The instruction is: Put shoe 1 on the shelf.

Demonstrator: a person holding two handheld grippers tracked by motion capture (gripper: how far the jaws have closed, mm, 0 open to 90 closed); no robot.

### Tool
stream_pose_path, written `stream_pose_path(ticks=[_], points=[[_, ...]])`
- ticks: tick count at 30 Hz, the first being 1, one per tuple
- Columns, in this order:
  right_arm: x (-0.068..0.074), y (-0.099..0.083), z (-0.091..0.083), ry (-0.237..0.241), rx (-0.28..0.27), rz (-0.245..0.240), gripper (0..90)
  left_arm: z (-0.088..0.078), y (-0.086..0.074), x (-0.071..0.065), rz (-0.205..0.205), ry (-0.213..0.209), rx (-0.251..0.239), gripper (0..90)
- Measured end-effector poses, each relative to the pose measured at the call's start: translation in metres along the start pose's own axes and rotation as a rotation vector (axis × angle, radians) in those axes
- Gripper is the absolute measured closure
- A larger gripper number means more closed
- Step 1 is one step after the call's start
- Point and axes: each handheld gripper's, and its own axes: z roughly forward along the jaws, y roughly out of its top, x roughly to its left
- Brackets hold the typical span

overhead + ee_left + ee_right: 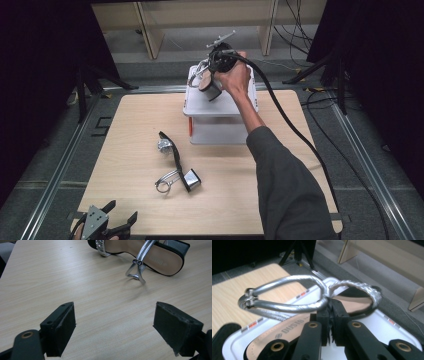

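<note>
A black heeled sandal (176, 162) with silver straps lies on its side on the wooden table (130, 130). Its tan sole (150, 257) shows ahead of my left gripper (113, 327), which is open near the table's front left corner (112, 220) with nothing between the jaws. A second sandal (207, 82) hangs tilted over the white box (220, 125) at the table's far side. My right gripper (216, 62) is shut on the sandal's silver strap (287, 306), with the tan insole (287, 332) just above the box lid (397, 332).
A thick black cable (295, 130) trails from the right gripper across the table's right side. A wooden shelf frame (150, 30) stands beyond the table, and dark curtains hang on both sides.
</note>
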Motion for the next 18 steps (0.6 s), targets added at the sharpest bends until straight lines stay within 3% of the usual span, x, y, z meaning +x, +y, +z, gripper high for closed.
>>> stream_pose_path(ticks=[3, 5, 7, 8, 11, 13, 15, 17, 18], points=[[0.003, -0.01, 0.001, 0.021, 0.028, 0.033, 85.8, 0.0, 0.0, 0.0, -0.001, 0.001, 0.004, 17.3], [0.0, -0.017, 0.003, 0.029, 0.036, 0.024, 85.6, 0.0, 0.0, 0.0, 0.003, 0.0, 0.008, 17.3], [-0.002, -0.023, 0.004, 0.065, 0.032, 0.073, 85.7, 0.0, 0.0, 0.0, 0.0, 0.002, 0.001, 17.3], [-0.003, -0.025, 0.005, 0.053, 0.032, 0.034, 85.7, 0.0, 0.0, 0.0, -0.002, 0.004, 0.005, 17.3], [-0.003, -0.029, 0.006, 0.051, 0.038, 0.04, 85.8, 0.0, 0.0, 0.0, 0.0, 0.001, 0.002, 17.3], [-0.006, -0.032, 0.005, 0.066, 0.027, 0.076, 85.3, 0.0, 0.0, 0.0, -0.003, 0.004, 0.004, 17.3], [-0.008, -0.034, 0.001, 0.075, 0.042, 0.098, 81.6, 0.0, 0.0, 0.0, -0.004, 0.002, 0.004, 17.3], [-0.008, -0.035, -0.008, 0.058, 0.029, 0.073, 72.8, 0.0, 0.0, 0.0, 0.0, 0.001, -0.002, 17.3], [-0.008, -0.035, -0.008, 0.058, 0.029, 0.073, 72.8, 0.0, 0.0, 0.0, 0.0, 0.0, 0.0, 17.3]])
